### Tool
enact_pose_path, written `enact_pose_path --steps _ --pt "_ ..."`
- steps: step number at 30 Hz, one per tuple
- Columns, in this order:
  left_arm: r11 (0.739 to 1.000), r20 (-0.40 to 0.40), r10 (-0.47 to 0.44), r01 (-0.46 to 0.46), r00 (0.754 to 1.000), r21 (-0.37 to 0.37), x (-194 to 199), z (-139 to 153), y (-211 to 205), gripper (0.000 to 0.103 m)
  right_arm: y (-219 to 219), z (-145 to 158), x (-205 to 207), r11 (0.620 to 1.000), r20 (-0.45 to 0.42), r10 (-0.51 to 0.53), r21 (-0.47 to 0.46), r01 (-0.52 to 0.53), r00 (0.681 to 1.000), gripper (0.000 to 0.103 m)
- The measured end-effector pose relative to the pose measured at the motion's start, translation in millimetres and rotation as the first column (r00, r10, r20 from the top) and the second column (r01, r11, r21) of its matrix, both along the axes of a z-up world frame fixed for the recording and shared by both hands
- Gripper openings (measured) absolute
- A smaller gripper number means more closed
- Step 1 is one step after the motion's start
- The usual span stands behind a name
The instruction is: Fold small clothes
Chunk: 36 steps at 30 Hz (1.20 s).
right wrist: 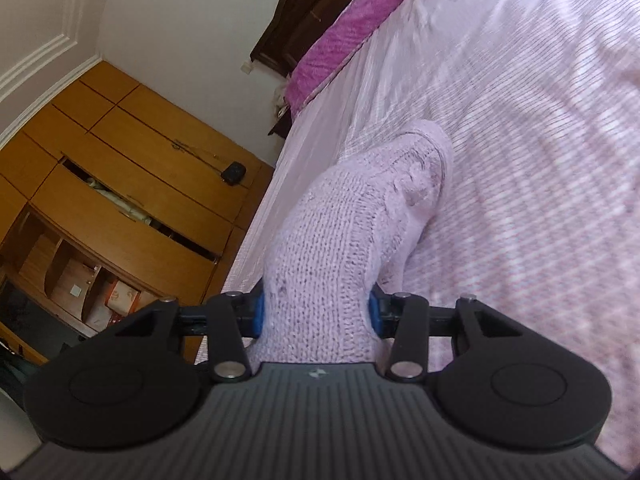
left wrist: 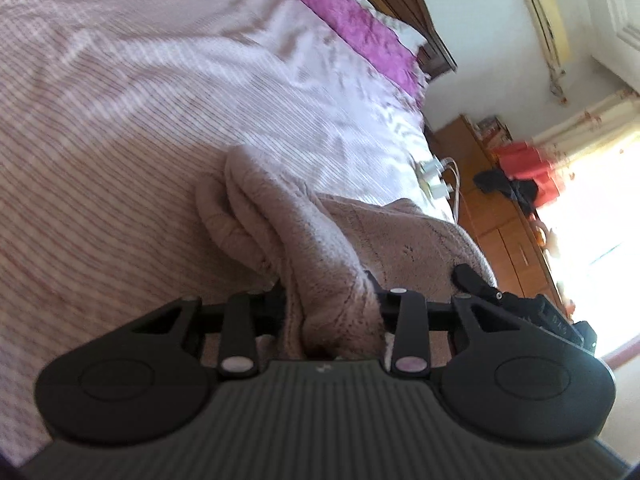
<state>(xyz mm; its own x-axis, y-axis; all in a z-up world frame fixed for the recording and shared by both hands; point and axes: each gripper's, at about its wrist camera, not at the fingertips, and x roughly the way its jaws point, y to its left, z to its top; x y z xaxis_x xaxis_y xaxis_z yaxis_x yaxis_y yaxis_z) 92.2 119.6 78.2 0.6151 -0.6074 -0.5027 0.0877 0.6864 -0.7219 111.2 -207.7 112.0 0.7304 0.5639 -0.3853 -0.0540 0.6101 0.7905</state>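
Jaws of the left gripper (left wrist: 334,304) are pinching a bunched fold of the pink knitted garment (left wrist: 320,236), and those of the right gripper (right wrist: 316,312) are pinching another part of it between blue pads (right wrist: 259,312). Both are holding the garment lifted, its far end trailing onto the striped bedspread (left wrist: 120,120), below the purple pillow (left wrist: 356,20).

Knit garment (right wrist: 340,240) sits frame centre on the bed (right wrist: 540,160), pillow (right wrist: 344,28) and headboard (right wrist: 312,4) behind it at top, wardrobe (right wrist: 120,168) left of the bed.
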Motion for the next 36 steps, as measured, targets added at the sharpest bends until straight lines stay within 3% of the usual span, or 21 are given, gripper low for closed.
enact_pose_path --steps 7,14,19,25,36 --pt "0.993 -0.006 -0.101 0.101 0.995 0.059 -24 -2 -37 0.037 -28 -9 -56 0.998 -0.045 -0.051 -0.034 0.049 0.998 0.050" --pt "0.975 -0.054 -0.124 0.131 0.991 0.179 -31 -27 -51 0.038 -32 -49 -60 0.992 -0.123 -0.093 -0.097 0.081 0.988 0.051" --pt "0.966 -0.050 -0.129 0.137 0.990 0.220 -36 -34 -52 0.039 -30 -69 -65 0.988 -0.133 -0.114 -0.122 0.098 0.985 0.056" --pt "0.933 0.000 -0.154 0.146 0.988 0.328 -51 -22 -60 0.039 -27 -63 -82 0.981 -0.106 -0.133 -0.159 0.115 0.985 0.062" --pt "0.905 0.037 -0.120 0.094 0.992 0.415 -81 -20 -53 0.041 -18 -55 -128 0.961 -0.051 -0.146 -0.244 0.129 0.988 0.063"
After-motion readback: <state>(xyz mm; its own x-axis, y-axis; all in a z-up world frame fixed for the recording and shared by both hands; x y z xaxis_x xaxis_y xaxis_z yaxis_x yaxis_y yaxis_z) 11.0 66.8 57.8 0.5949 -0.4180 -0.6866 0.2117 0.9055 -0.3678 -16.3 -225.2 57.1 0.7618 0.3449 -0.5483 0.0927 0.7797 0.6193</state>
